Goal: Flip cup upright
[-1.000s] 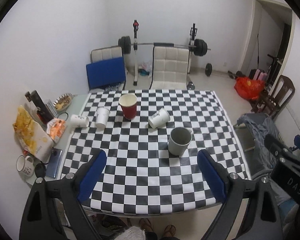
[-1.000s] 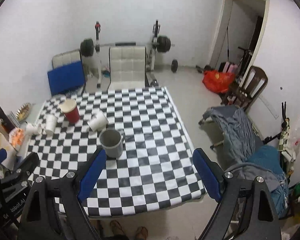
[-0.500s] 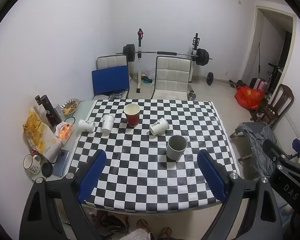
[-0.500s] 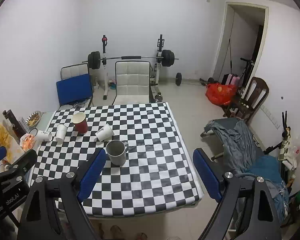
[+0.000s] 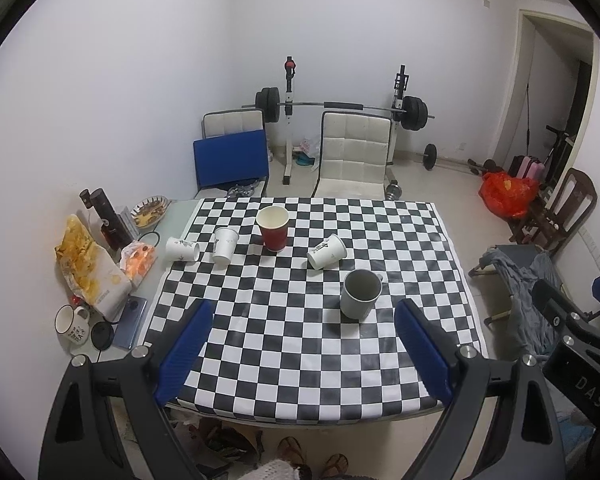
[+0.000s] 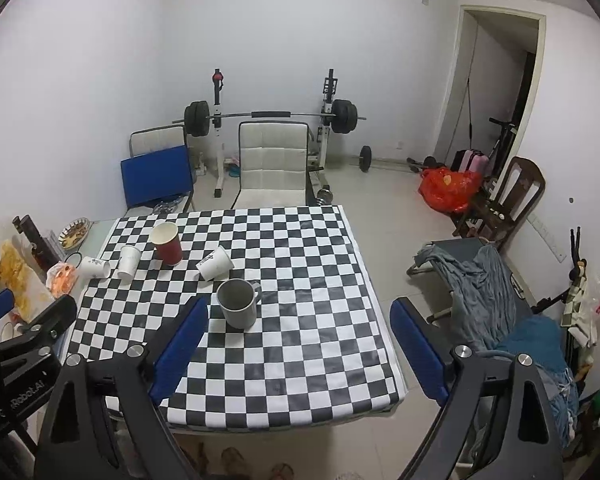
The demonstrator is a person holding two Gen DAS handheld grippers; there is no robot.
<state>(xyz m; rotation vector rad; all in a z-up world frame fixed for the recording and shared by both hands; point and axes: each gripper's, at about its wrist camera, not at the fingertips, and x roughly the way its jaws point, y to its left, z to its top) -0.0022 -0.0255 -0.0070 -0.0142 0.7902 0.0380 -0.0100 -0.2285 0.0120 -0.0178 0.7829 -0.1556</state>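
A grey mug (image 5: 360, 294) (image 6: 238, 303) stands upright on the checkered table (image 5: 300, 340) (image 6: 300, 352). A white paper cup (image 5: 326, 252) (image 6: 215, 263) lies on its side behind it. A red cup (image 5: 273, 227) (image 6: 167, 243) stands upright farther back. Another white cup (image 5: 225, 243) (image 6: 129, 261) stands to its left, and a third (image 5: 182, 249) (image 6: 93, 267) lies on its side at the cloth's left edge. My left gripper (image 5: 304, 350) and right gripper (image 6: 296, 348) are both open and empty, held high above the table's near edge.
Snack bags (image 5: 86, 268), a dark bottle (image 5: 106, 218), a phone (image 5: 130, 322) and a white mug (image 5: 71, 324) crowd the table's left side. Two chairs (image 5: 354, 160) and a barbell rack stand behind the table. A cot with clothes (image 6: 484, 292) is on the right.
Both grippers have risen and pulled back from the table, so it looks smaller and farther away. The cups and the mug have not moved.
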